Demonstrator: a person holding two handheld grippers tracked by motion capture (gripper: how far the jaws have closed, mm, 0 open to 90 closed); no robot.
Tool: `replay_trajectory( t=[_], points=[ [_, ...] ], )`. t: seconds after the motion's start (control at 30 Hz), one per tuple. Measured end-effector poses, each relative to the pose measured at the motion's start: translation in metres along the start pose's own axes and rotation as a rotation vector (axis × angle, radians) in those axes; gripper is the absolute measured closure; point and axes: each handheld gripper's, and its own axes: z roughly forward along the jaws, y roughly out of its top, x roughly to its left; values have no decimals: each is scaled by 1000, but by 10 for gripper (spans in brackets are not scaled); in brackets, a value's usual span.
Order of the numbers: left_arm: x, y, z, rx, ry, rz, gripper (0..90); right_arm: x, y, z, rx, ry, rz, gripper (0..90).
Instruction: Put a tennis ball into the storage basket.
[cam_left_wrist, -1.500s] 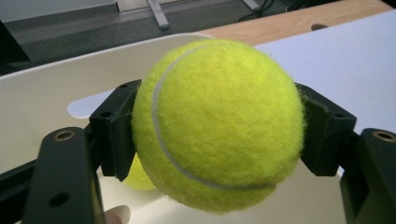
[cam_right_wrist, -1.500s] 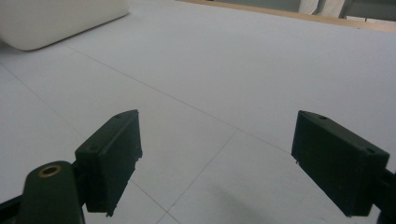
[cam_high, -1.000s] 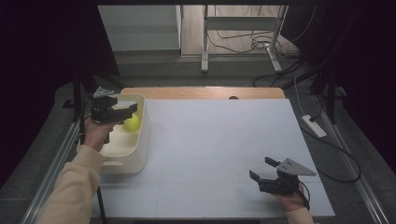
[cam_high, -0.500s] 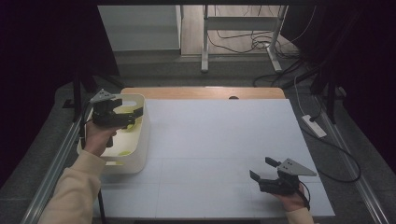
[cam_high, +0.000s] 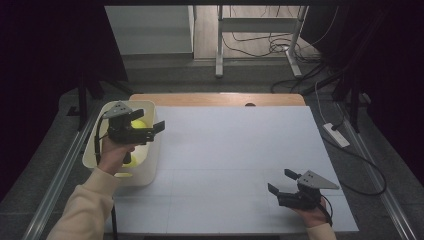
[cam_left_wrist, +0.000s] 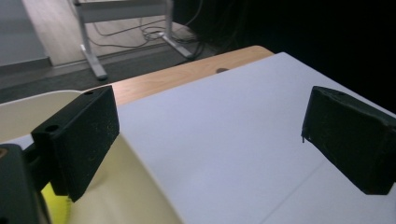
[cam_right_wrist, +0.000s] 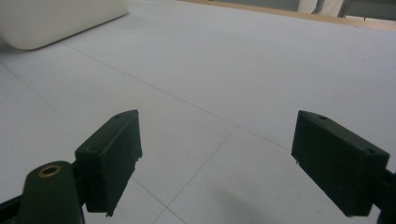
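Two grippers: both empty, jaws spread wide
left gripper (cam_high: 159, 126): hovering over the white bin's (cam_high: 150, 172) right rim, jaws just opened up, nothing between them
yellow ball (cam_high: 138, 124): down in the bin, partly hidden under the gripper, more yellow lower in the bin
right gripper (cam_high: 280, 181): low near the white mat's (cam_high: 235, 150) front right corner, close to its edge
open room: the whole middle of the mat, bare between bin and right hand (cam_high: 314, 214)
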Motion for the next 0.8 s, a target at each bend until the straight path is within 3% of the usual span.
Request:
replay_trajectory(
  t=[0.03, 0.23, 0.53, 0.8],
  points=[
    [-6, 0, 1, 0, -27, 3, 47, 0, 0, -1, 0, -3, -3, 158],
    [-21, -3, 4, 10, -80, 25, 49, 1, 0, -3, -8, -5, -2, 157],
    [-33, -12, 6, -1, -111, 36, 54, 2, 0, -5, -12, -9, 0, 157],
    [-52, -23, 3, -13, -138, 69, 56, 2, 1, -3, -9, -9, -8, 157]
  ],
)
